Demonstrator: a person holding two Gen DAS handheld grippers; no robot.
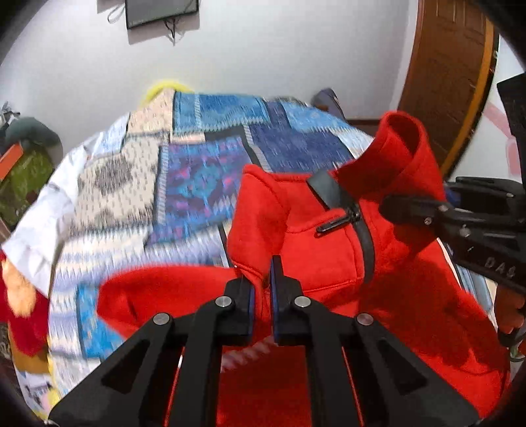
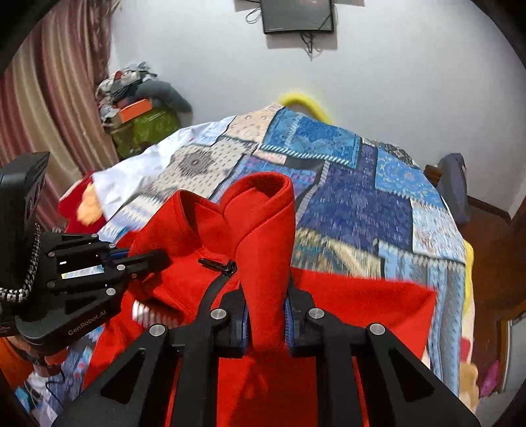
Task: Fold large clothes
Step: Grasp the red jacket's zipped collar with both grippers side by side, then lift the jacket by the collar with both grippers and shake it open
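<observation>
A red fleece jacket [image 1: 328, 236] with a black zip [image 1: 342, 203] hangs lifted over a bed with a blue patchwork cover [image 1: 197, 177]. My left gripper [image 1: 262, 274] is shut on a thin fold of the red fabric near the collar. In the right wrist view my right gripper [image 2: 266, 295] is shut on a thick upright roll of the jacket [image 2: 263, 236], beside the zip [image 2: 220, 269]. Each gripper also shows in the other's view: the right gripper [image 1: 391, 205] at the collar's right side, the left gripper [image 2: 157, 256] at its left. The jacket's lower part hangs hidden below the fingers.
A screen [image 2: 297, 14] is mounted on the white wall behind the bed cover [image 2: 355, 197]. A wooden door [image 1: 447, 82] stands at the right. Piled clothes on a green box [image 2: 141, 108] and a striped curtain [image 2: 49, 98] fill the left corner. Red and orange cloth [image 1: 19, 295] lies at the bed's left edge.
</observation>
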